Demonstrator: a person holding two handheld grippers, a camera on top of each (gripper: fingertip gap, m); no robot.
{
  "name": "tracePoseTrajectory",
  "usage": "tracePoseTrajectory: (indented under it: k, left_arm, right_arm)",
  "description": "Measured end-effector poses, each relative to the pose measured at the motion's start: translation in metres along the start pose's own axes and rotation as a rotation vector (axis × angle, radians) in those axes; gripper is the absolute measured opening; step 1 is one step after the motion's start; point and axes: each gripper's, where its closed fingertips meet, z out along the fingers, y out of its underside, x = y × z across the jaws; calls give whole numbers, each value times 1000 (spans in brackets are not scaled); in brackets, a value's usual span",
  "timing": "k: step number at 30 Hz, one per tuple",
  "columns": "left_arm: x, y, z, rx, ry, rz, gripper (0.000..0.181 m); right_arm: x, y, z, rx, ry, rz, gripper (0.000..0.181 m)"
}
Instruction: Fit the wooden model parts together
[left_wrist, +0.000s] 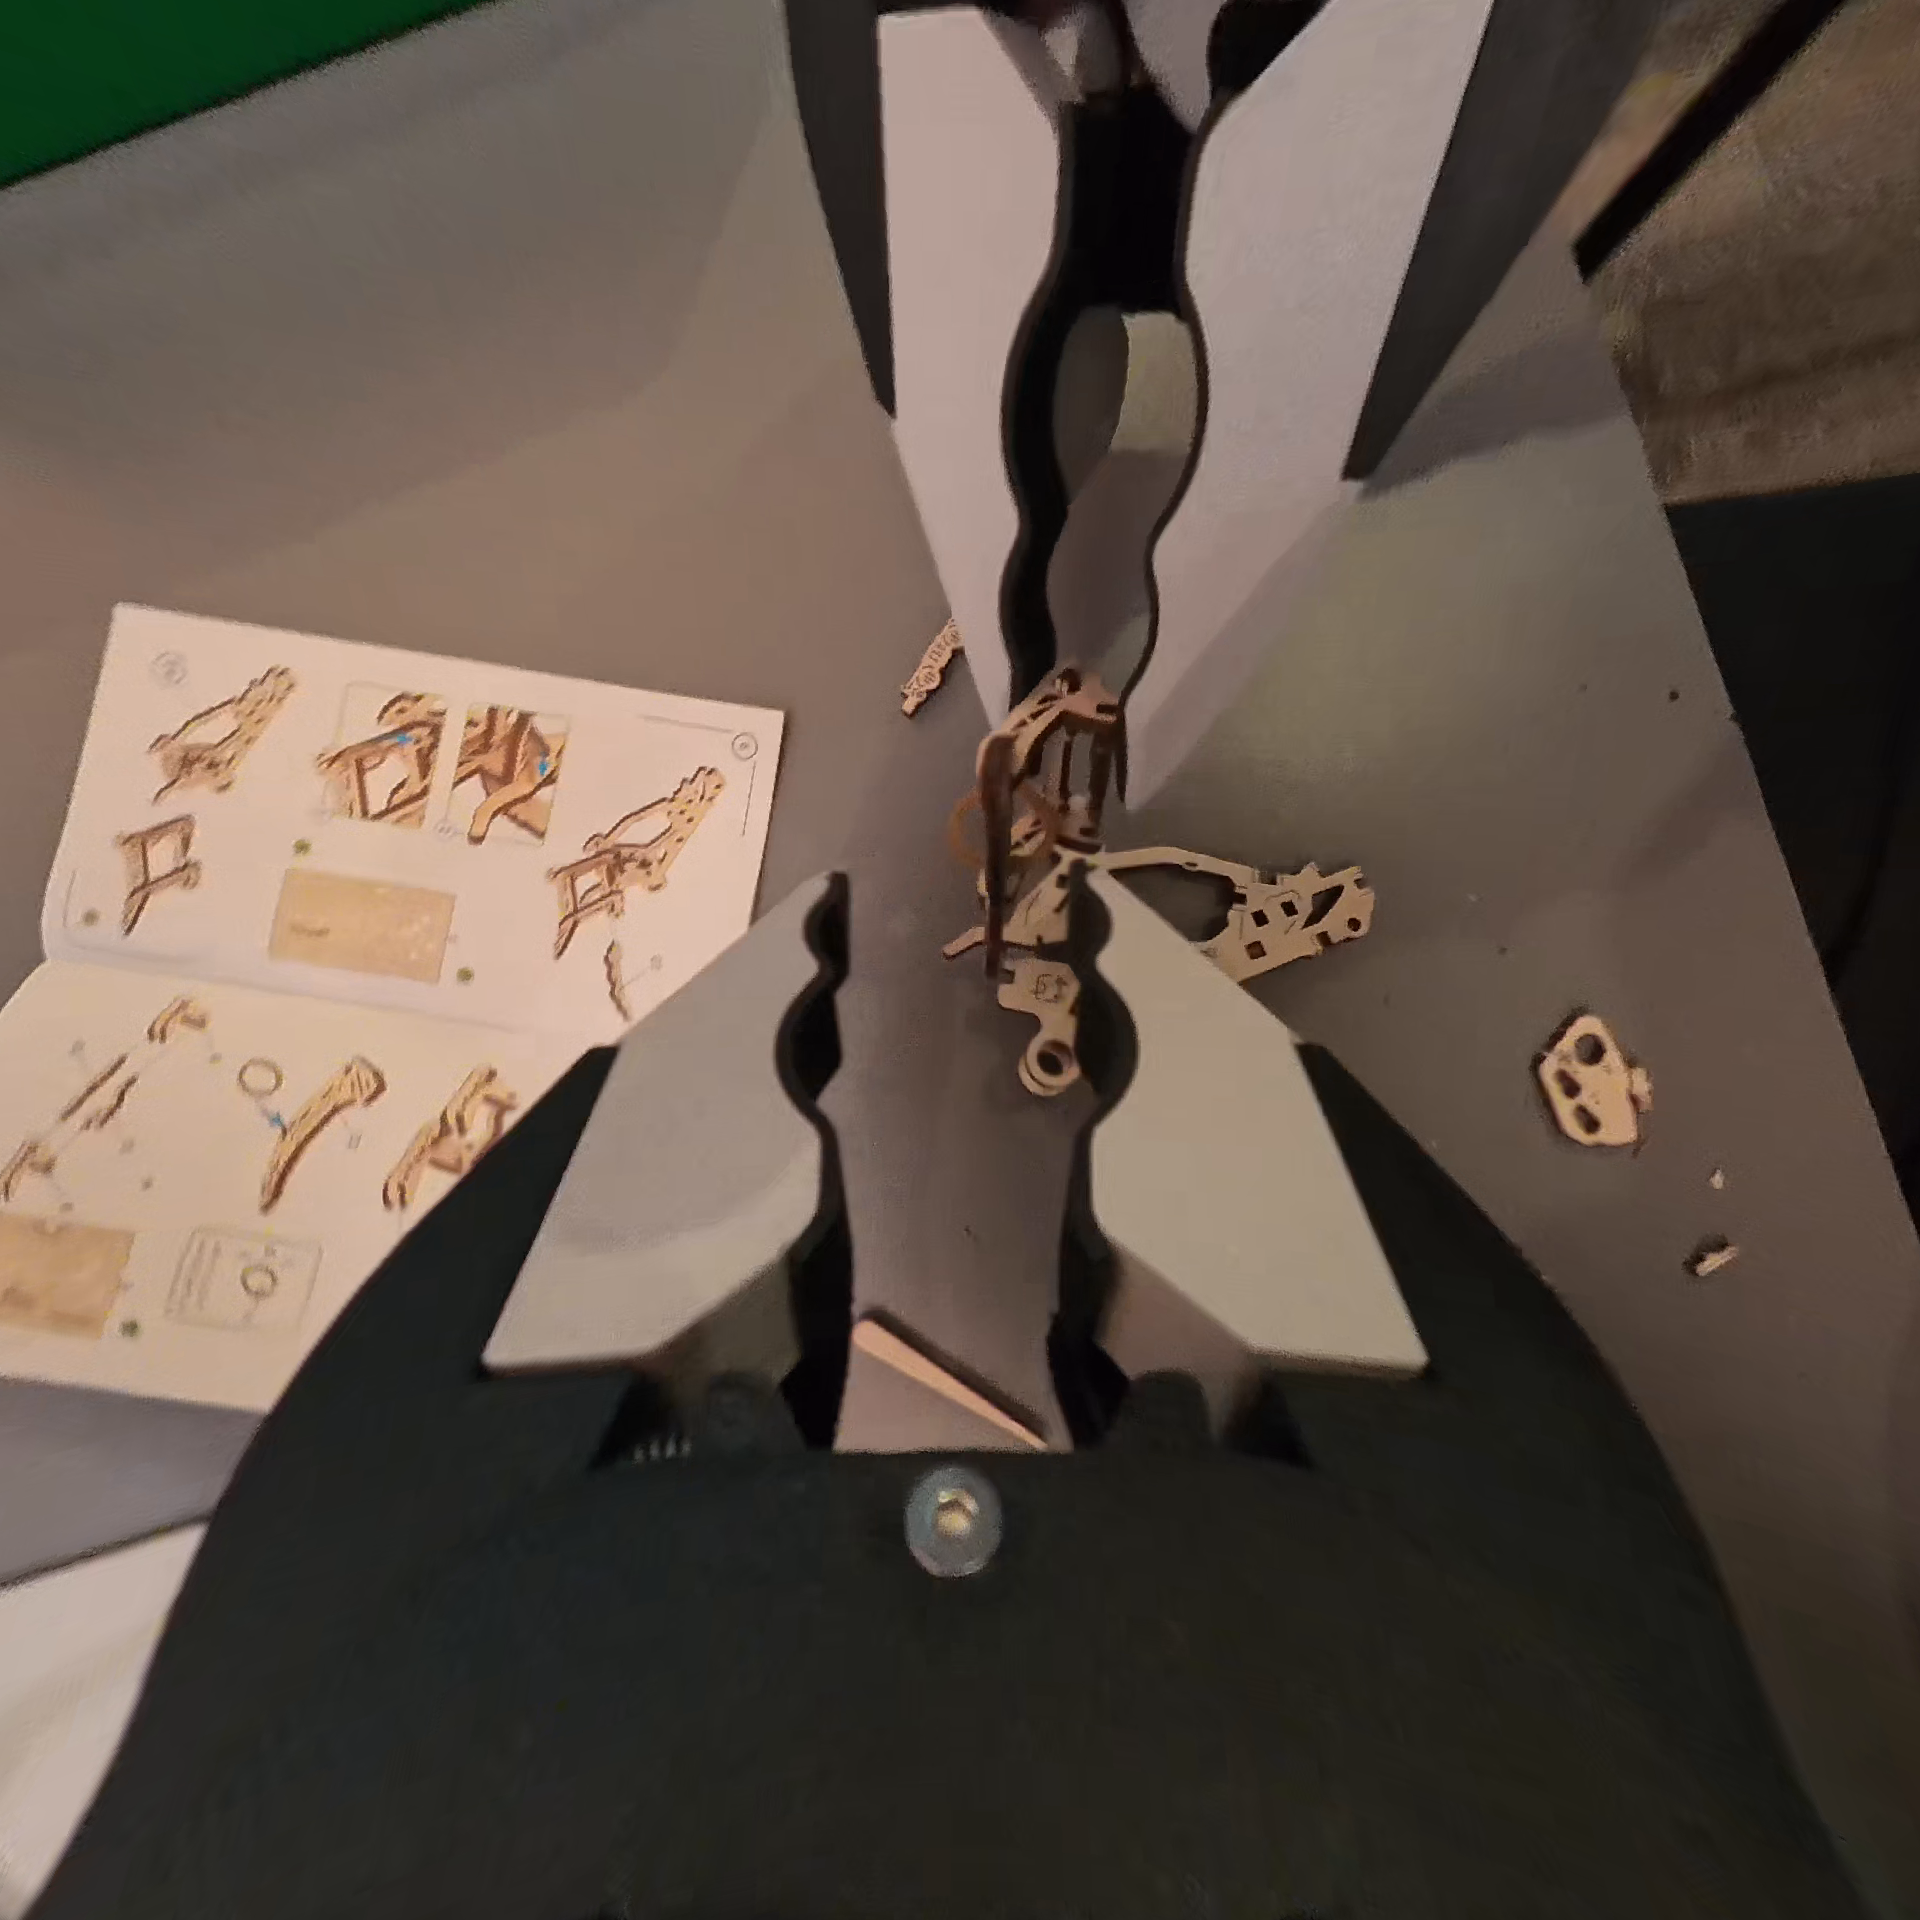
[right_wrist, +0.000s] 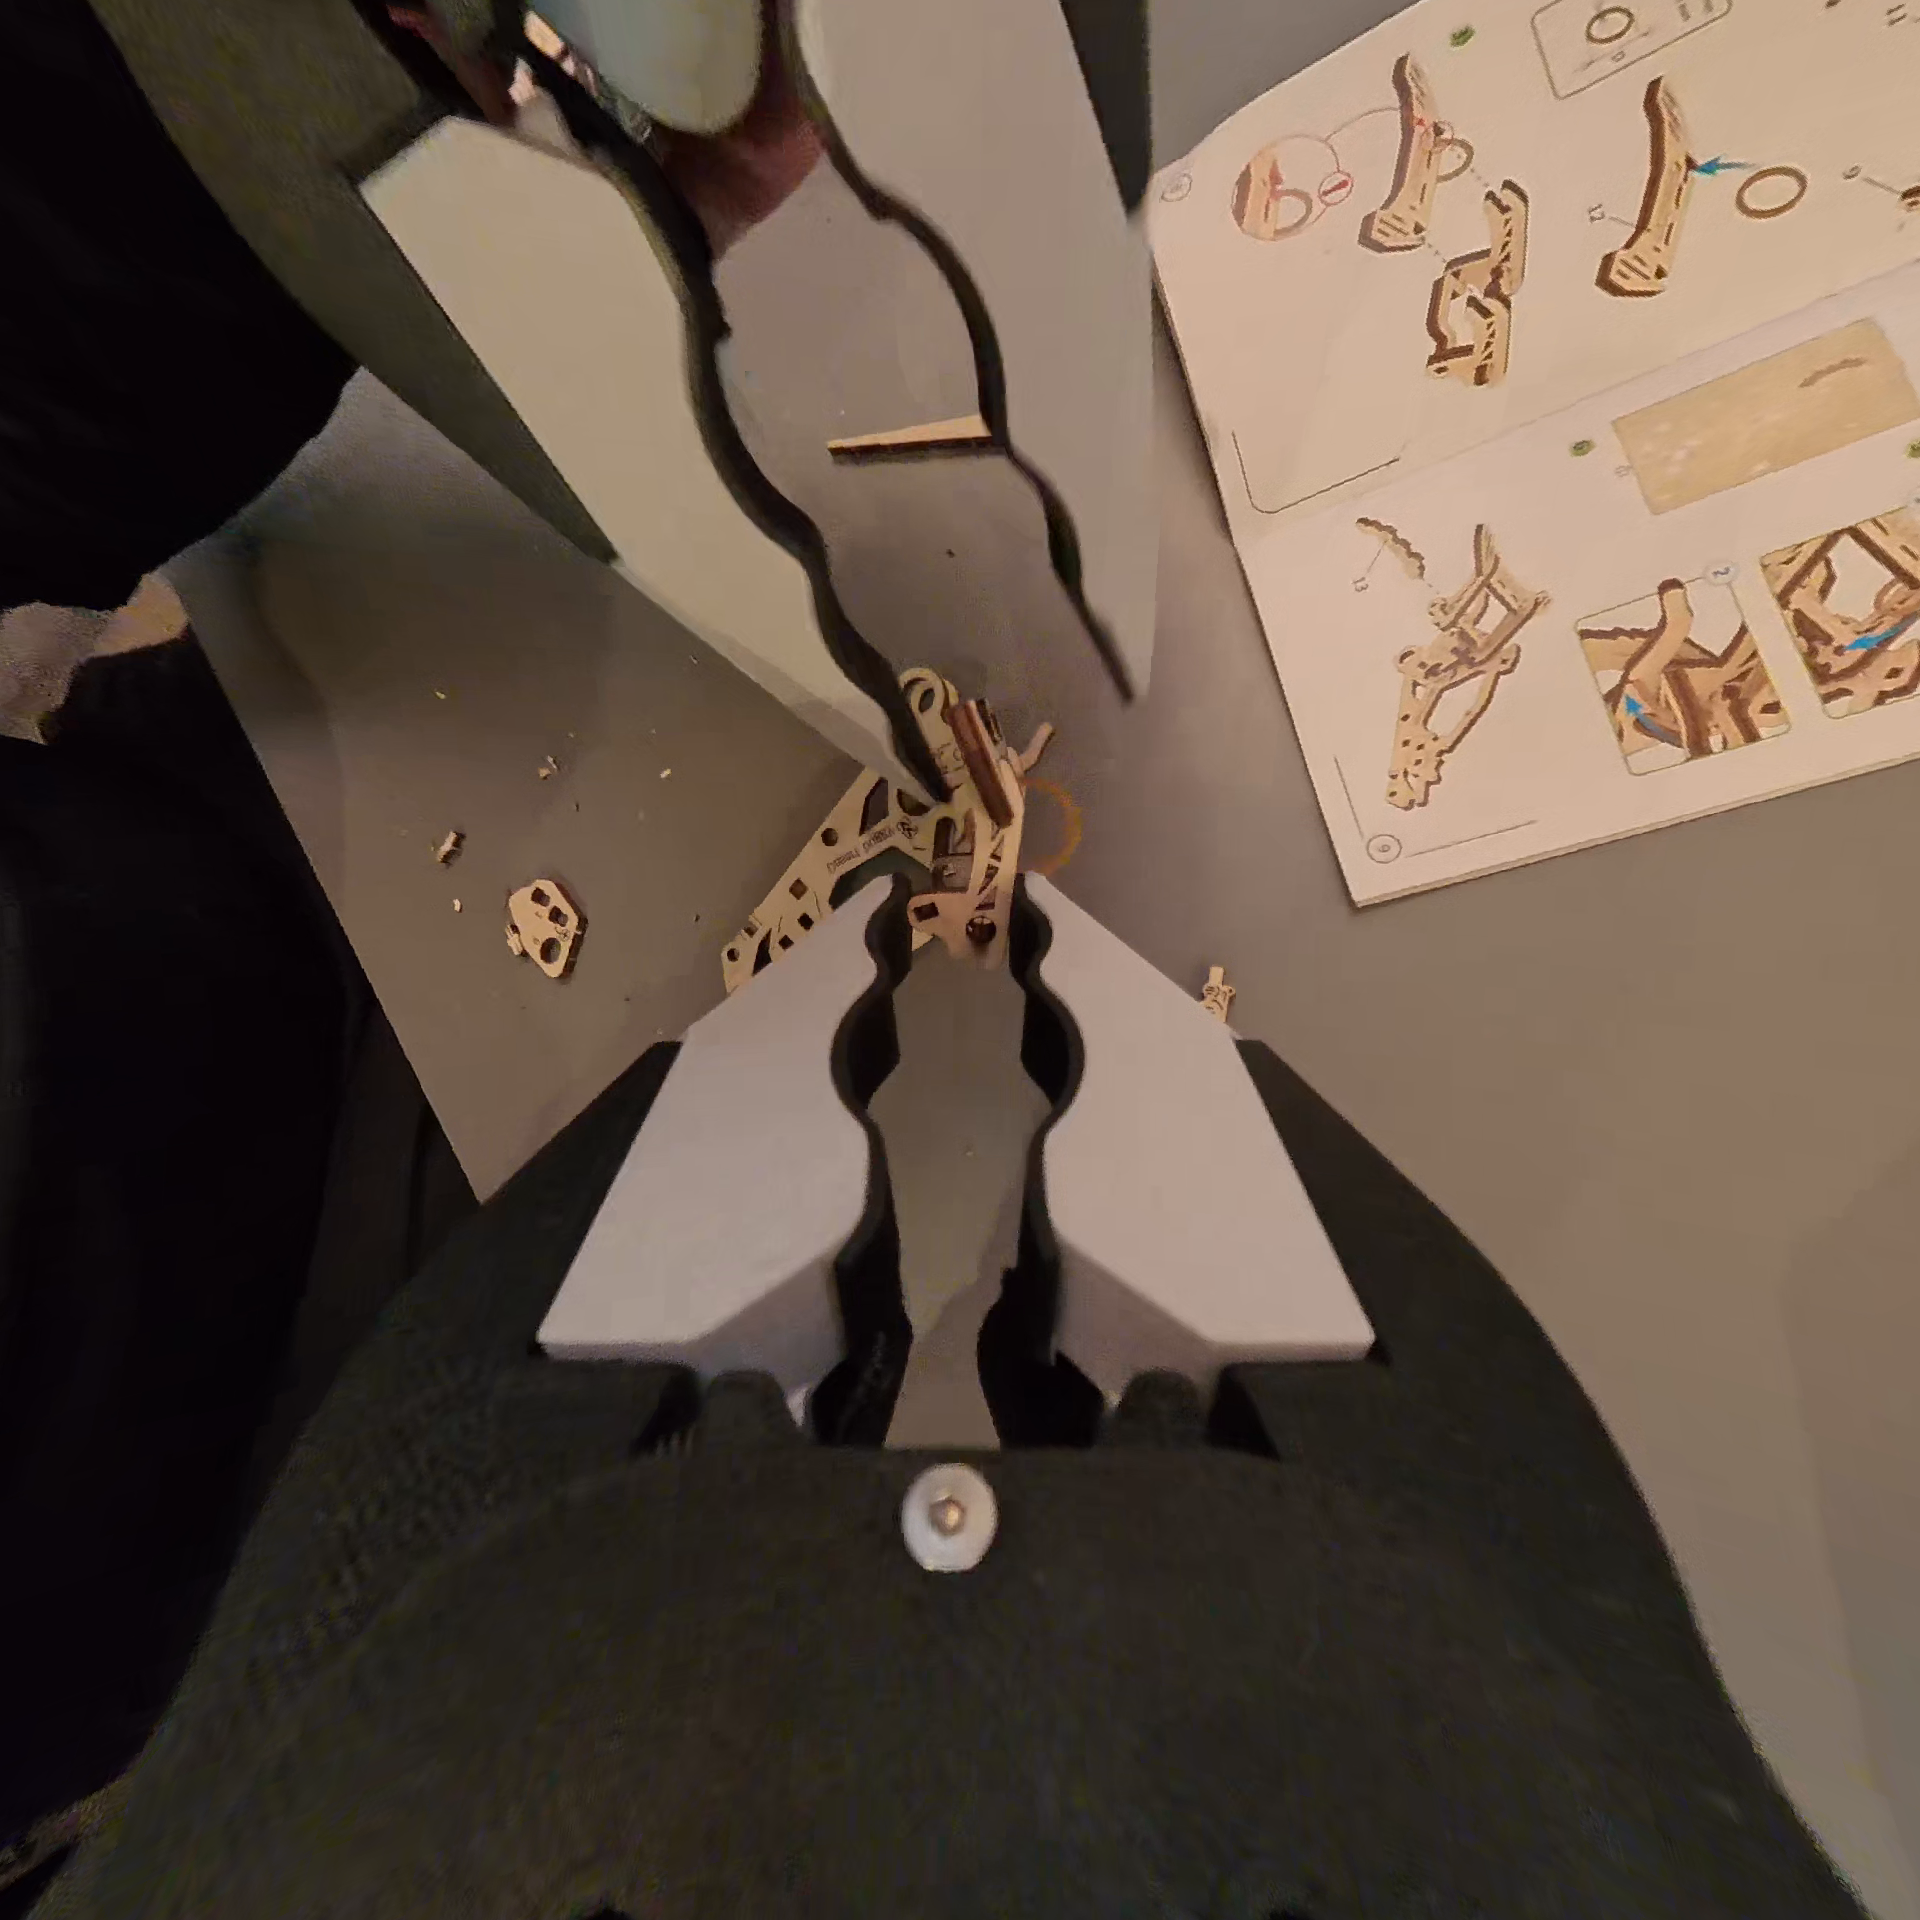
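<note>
A small wooden model assembly stands on the grey table, with a rubber band on it. It joins a flat cut-out frame part lying to its right. My right gripper is shut on the assembly; in the left wrist view it reaches in from the top. My left gripper is open, and its right fingertip touches the flat frame part. In the right wrist view the left gripper comes from above, one finger against the assembly.
An open instruction sheet lies on the left, also showing in the right wrist view. Loose pieces lie around: an oval piece with holes, a small piece, a thin wooden sliver and crumbs. The table edge is close on the right. Both grippers' tips are close together, under 4 cm apart.
</note>
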Motion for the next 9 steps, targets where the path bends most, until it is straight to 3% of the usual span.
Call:
tracePoseTrajectory:
  k: [4,9]
  left_arm:
    - [12,9,-13,80,-8,-91,48]
    - [24,39,3,48,-44,-172,58]
  right_arm:
    - [-3,3,4,-5,-24,-23,16]
    - [-1,6,10,-10,-46,-14,16]
